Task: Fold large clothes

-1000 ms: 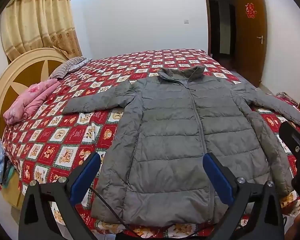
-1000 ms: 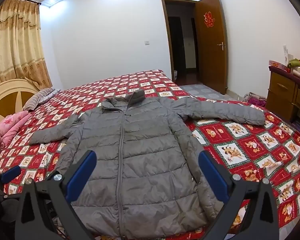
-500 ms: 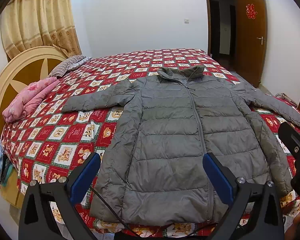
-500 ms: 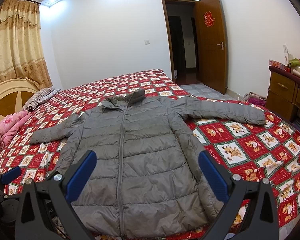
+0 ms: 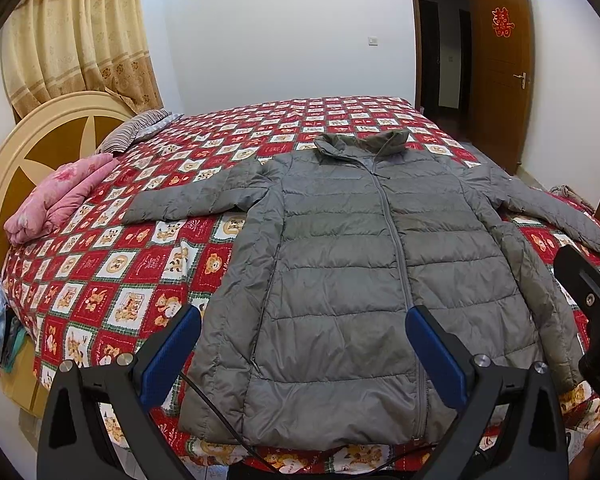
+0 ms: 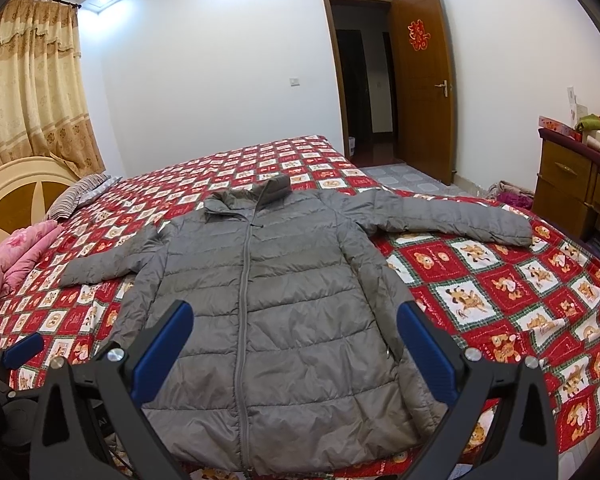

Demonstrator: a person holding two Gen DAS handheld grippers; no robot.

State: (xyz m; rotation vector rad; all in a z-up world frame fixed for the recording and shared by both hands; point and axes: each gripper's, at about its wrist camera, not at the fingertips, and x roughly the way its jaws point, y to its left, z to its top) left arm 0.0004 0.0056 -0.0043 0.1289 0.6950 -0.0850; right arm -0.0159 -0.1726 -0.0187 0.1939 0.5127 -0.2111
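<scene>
A grey quilted puffer jacket (image 5: 340, 272) (image 6: 268, 304) lies flat and zipped on the bed, front up, collar at the far end, both sleeves spread out sideways. My left gripper (image 5: 304, 328) hovers open above the jacket's near hem, nothing between its blue pads. My right gripper (image 6: 296, 324) is likewise open over the hem, a little to the right. The right gripper's black body (image 5: 588, 300) shows at the right edge of the left wrist view, and a blue fingertip of the left gripper (image 6: 22, 350) shows at the left edge of the right wrist view.
The bed wears a red checked cartoon quilt (image 5: 112, 280). A folded pink blanket (image 5: 60, 200) and a striped pillow (image 5: 136, 136) lie by the round headboard (image 5: 28, 148). A wooden dresser (image 6: 576, 184) stands right, an open door (image 6: 420, 80) beyond, clothes on the floor.
Both grippers have drifted slightly; the jacket sits a touch lower in the left wrist view. Nothing was gripped or released, and the jacket lies as before.
</scene>
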